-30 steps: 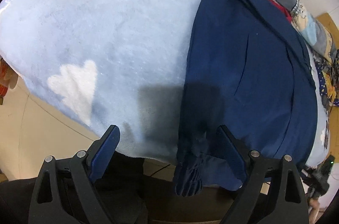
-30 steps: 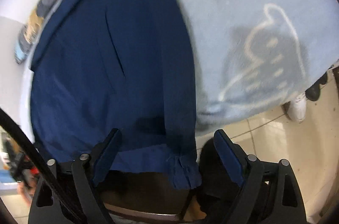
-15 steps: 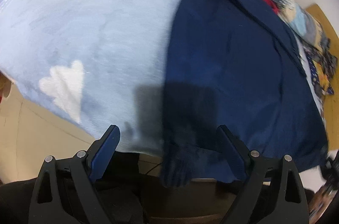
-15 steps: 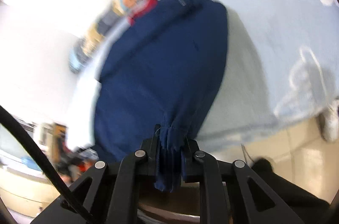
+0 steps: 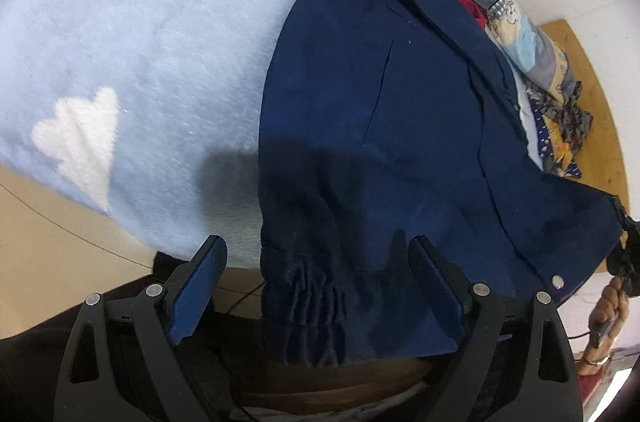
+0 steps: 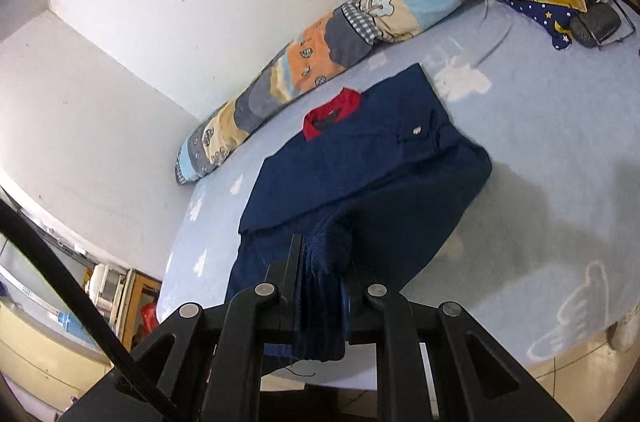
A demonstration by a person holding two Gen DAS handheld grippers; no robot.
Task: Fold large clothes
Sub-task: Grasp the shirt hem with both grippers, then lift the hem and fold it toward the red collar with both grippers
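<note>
Pale blue cloud-print blanket (image 6: 540, 150) covers the bed, and the navy jacket (image 6: 360, 158) lies on it.
Its long axis runs from the red-lined collar (image 6: 332, 110) by the patchwork bolster (image 6: 320, 62) to the hem at the near edge. My right gripper (image 6: 324, 286) is clamped on bunched hem cloth; my left gripper (image 5: 316, 286) is closing, pads clear, either side of the ribbed cuff (image 5: 304, 306).

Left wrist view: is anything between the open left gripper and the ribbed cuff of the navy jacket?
Nothing visible. The navy jacket's ribbed cuff hangs over the edge of the pale blue fleece blanket, already between the fingers of the left gripper, which is closing but not yet touching it.
</note>
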